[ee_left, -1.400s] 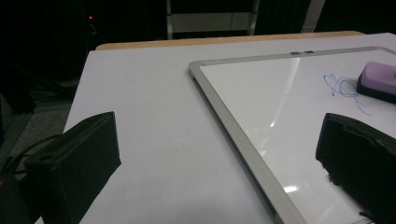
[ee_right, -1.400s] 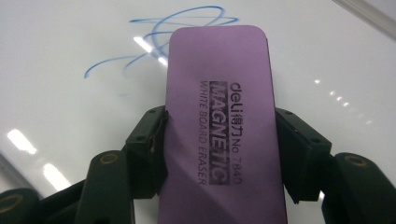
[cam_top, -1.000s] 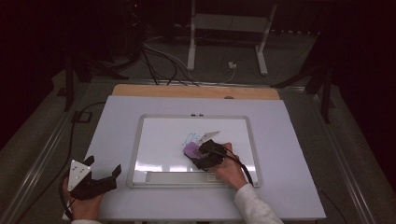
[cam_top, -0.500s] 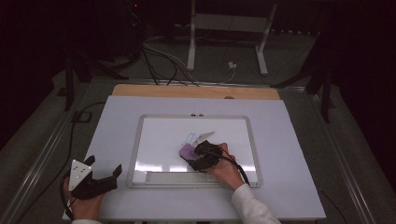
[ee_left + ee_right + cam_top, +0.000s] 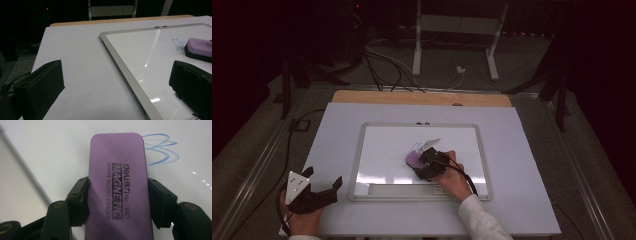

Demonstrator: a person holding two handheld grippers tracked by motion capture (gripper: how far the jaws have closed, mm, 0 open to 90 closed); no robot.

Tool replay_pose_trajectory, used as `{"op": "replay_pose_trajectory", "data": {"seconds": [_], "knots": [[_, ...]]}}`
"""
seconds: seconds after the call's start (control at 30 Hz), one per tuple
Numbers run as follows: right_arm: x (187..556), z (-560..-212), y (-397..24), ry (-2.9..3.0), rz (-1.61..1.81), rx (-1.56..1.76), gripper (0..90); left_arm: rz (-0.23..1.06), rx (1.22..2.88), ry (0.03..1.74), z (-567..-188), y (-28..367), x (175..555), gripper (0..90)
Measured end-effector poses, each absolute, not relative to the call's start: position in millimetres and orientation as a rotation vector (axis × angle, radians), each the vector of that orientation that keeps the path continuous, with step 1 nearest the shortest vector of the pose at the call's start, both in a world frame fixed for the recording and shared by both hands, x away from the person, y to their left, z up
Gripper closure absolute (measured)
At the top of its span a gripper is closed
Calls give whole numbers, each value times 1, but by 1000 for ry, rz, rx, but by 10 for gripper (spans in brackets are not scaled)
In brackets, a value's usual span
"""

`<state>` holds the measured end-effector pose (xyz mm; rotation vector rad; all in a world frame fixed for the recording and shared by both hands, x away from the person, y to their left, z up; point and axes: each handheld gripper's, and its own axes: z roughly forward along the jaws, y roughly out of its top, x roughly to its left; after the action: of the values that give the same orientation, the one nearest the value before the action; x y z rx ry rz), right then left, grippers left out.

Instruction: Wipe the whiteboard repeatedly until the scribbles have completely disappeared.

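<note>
Right tongs (image 5: 117,202) grip purple whiteboard eraser (image 5: 120,185), wiping blue scribble (image 5: 160,150) off whiteboard (image 5: 362,150).

Eraser sits flat on the board near its middle, clamped across its width by both pads, scribble just beside its far end. Left tongs (image 5: 115,82) open, empty, parked over the tabletop (image 5: 80,62) off the board's left edge. To do it well, I'd say: keep eraser flat with even downward pressure, sweep forward over the loops in overlapping passes, don't tilt or the edge skips ink; left tongs could steady the frame if the board slides. Print on eraser reads "deli", "MAGNETIC", "WHITE BOARD ERASER", "No 7840". Small mark on board's top frame unreadable.
</note>
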<state>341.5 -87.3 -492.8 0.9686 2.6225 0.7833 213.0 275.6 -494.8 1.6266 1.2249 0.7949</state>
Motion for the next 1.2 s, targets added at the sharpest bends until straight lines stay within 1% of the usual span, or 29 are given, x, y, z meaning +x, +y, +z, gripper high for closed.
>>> {"op": "replay_pose_trajectory", "data": {"seconds": [0.13, 0.3, 0.43, 0.67, 0.93, 1.0, 1.2], "knots": [[343, -493, -87, 2565, 745, 1012, 413, 792, 1626, 1227, -495, 275, 214, 5], [335, -491, -82, 2672, 775, 898, 413, 794, 1629, 1225, -495, 275, 213, 5], [341, -492, -86, 2591, 748, 965, 413, 797, 1617, 1228, -494, 276, 213, 5], [359, -494, -104, 2440, 706, 1146, 413, 794, 1621, 1227, -495, 276, 213, 5], [345, -494, -88, 2623, 806, 994, 413, 794, 1628, 1226, -495, 275, 213, 5], [351, -496, -93, 2610, 831, 1060, 413, 795, 1621, 1227, -495, 276, 213, 5], [374, -497, -121, 2417, 757, 1263, 413, 792, 1618, 1228, -495, 277, 213, 5]]}}
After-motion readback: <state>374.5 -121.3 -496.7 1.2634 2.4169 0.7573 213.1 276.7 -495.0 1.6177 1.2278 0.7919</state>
